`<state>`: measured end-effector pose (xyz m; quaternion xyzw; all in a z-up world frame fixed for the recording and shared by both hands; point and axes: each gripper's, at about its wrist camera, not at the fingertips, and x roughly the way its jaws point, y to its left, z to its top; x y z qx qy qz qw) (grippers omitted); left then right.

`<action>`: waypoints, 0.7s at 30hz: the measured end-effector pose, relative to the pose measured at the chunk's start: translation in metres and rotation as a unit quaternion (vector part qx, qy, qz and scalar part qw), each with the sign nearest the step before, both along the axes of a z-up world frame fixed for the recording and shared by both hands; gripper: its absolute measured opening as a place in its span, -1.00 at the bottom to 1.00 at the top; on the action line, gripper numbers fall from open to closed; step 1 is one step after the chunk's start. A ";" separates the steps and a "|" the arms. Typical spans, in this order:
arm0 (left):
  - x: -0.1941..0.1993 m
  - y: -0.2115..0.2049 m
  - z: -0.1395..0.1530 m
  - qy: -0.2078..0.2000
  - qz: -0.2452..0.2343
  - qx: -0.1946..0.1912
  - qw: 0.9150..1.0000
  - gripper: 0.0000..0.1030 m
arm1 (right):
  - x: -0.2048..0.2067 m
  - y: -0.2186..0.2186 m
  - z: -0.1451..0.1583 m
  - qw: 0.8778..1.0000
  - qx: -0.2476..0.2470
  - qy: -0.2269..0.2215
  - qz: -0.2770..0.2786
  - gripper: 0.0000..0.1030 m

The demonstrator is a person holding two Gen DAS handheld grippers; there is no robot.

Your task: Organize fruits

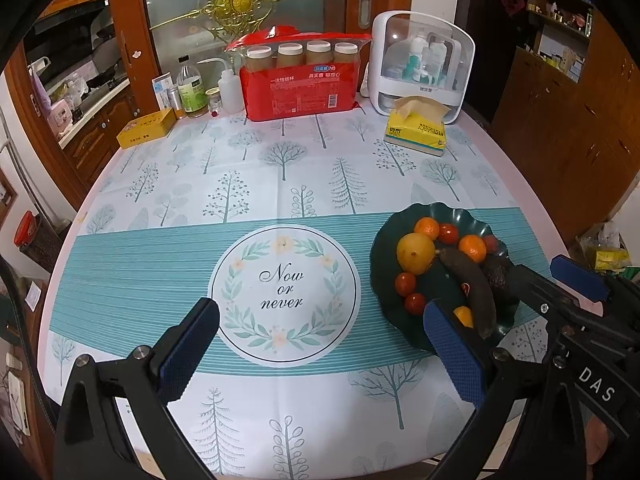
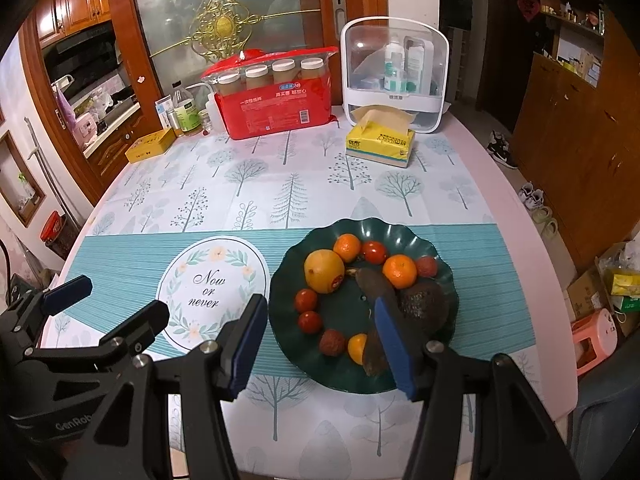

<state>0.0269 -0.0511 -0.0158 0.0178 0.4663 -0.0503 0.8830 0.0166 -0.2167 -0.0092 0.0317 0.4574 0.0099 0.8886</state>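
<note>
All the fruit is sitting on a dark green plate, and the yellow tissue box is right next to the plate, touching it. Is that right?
Not quite. The fruit does sit on the dark green plate, but the yellow tissue box is not touching it. It stands far back on the table, in front of the white storage box. The right wrist view shows the wide gap.

the plate (image 2: 440, 356) sits on the bench (image 2: 520, 240) near its front right, holding a pear (image 2: 323, 271), tangerines, tomatoes, lychees, an avocado (image 2: 422, 300) and a long fruit (image 2: 376, 292). at the back stand a tissue pack (image 2: 380, 142), a storage box (image 2: 394, 72) behind it, and a cup pack (image 2: 276, 108) to their left.
</note>
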 end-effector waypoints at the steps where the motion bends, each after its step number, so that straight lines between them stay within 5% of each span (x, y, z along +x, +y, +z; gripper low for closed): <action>1: 0.000 0.000 0.000 0.000 0.000 0.000 1.000 0.97 | 0.000 0.000 0.000 1.000 0.000 0.000 0.000 0.10; 21: -0.002 0.017 -0.005 0.007 0.004 0.001 1.000 0.97 | -0.007 0.008 -0.002 1.000 -0.002 0.006 -0.005 0.10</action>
